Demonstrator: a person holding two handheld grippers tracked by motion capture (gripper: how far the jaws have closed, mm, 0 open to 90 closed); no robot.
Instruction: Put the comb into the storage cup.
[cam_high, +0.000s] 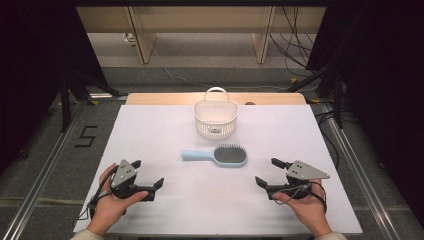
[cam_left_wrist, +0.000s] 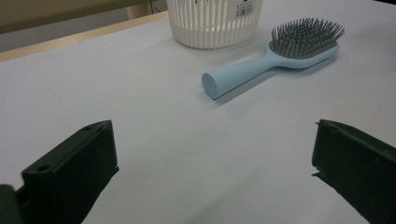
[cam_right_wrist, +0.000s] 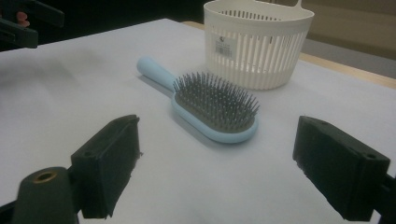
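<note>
The surface (cam_high: 165, 135) carries one light blue hairbrush (cam_high: 216, 155), lying bristles up, and one white slotted basket (cam_high: 215, 118) with a single loop handle. Two black grippers are in play: one left gripper (cam_high: 148, 173) and one right gripper (cam_high: 268, 172), each with two jaws and held by one hand.

We see a table (cam_high: 150, 135) covered by a plain white sheet, with a strip of bare light wood showing along its far edge. Near the middle of it lies a light blue hairbrush (cam_high: 216, 155), bristles up, its handle pointing to the left in the high view. Just beyond the brush, toward the far edge, stands a white slotted basket (cam_high: 215, 117) with a loop handle, upright, close to the brush but not touching it.
</note>
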